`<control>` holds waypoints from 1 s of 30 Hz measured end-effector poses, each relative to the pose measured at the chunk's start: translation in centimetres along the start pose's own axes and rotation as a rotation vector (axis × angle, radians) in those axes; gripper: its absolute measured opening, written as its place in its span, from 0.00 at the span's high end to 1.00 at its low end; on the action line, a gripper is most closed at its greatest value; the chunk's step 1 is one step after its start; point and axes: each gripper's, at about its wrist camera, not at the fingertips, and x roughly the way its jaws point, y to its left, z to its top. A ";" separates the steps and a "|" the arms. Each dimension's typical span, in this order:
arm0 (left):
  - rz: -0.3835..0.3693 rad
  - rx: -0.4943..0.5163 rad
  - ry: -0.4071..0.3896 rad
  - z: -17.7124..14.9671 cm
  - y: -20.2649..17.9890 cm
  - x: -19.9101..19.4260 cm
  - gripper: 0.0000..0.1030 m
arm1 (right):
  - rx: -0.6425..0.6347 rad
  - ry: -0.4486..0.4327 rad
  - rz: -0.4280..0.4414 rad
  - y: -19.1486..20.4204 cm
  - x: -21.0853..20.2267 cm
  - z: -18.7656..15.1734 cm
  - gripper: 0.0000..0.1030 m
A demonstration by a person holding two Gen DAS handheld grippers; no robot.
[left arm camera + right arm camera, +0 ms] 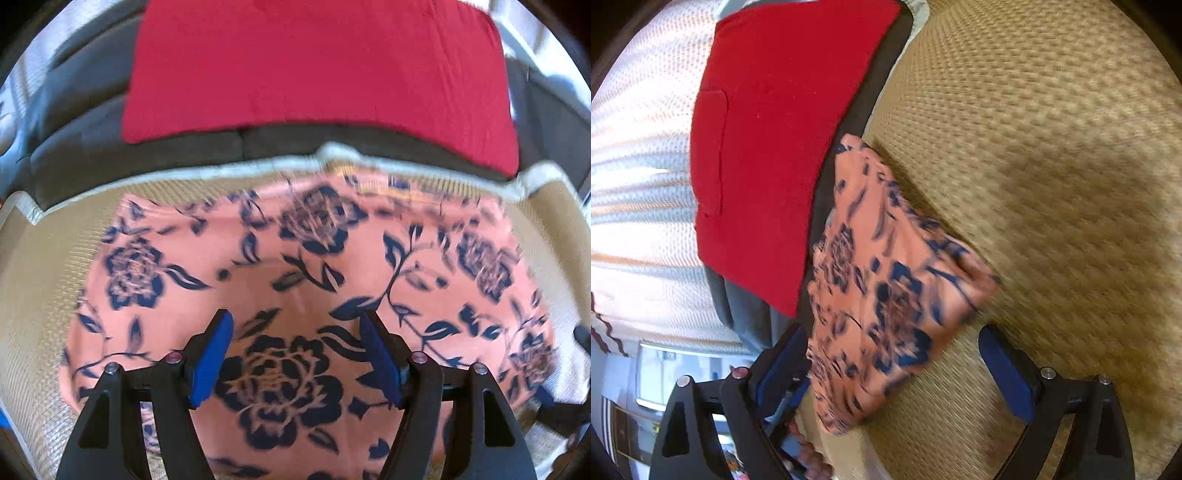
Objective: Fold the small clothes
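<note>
The floral garment (295,280), salmon pink with dark blue roses and leaves, lies spread on the woven tan mat (40,266), its far hem close to the mat's white-bound far edge (236,170). In the left wrist view the left gripper (295,325) hangs over the near part of the cloth with its blue-padded fingers (210,360) set wide apart and nothing between them; whether the tips touch the cloth cannot be told. Beyond the mat's far edge a red cloth (317,70) lies flat on a dark grey cushion (85,144). In the right wrist view the garment (886,280) shows as a bunched, partly folded piece near the mat's edge, just beside the red cloth (775,147) and the dark cushion strip (827,192). The right gripper (894,343) is also spread wide; the cloth sits between its fingers (1008,373) and lies against the left one, but they do not clamp it. No containers show in either view.
</note>
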 end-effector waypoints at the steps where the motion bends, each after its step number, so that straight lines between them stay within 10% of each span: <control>1: 0.014 0.014 0.012 -0.1 -0.3 0.6 0.30 | -0.008 -0.006 -0.013 0.3 0.7 0.2 0.23; 2: 0.032 0.025 0.010 -0.1 -0.6 1.0 0.29 | -0.028 0.017 -0.050 0.7 2.1 0.4 0.72; 3: 0.037 0.028 0.006 0.0 -0.7 1.0 0.28 | -0.037 0.027 -0.068 1.0 2.8 0.8 0.91; 8: 0.040 0.030 -0.023 0.5 -0.4 -0.4 0.28 | -0.355 -0.067 -0.170 7.6 0.6 -1.5 0.91; 10: 0.031 0.036 -0.008 0.3 -0.7 0.3 0.28 | -0.346 0.008 -0.296 5.0 3.1 -0.8 0.86; 13: 0.047 0.051 -0.006 0.0 -0.9 1.3 0.27 | -0.192 0.050 -0.163 1.8 2.6 0.5 0.78; 16: 0.041 0.048 -0.002 0.3 -0.7 1.7 0.25 | -0.241 -0.011 -0.161 3.2 0.2 1.0 0.22; 20: 0.031 0.048 -0.009 0.2 -0.6 2.0 0.23 | -0.304 -0.008 -0.098 5.0 -0.7 4.4 0.18; 30: 0.005 0.032 -0.011 0.1 0.1 2.2 0.17 | -0.418 0.254 -0.247 8.3 15.0 12.9 0.18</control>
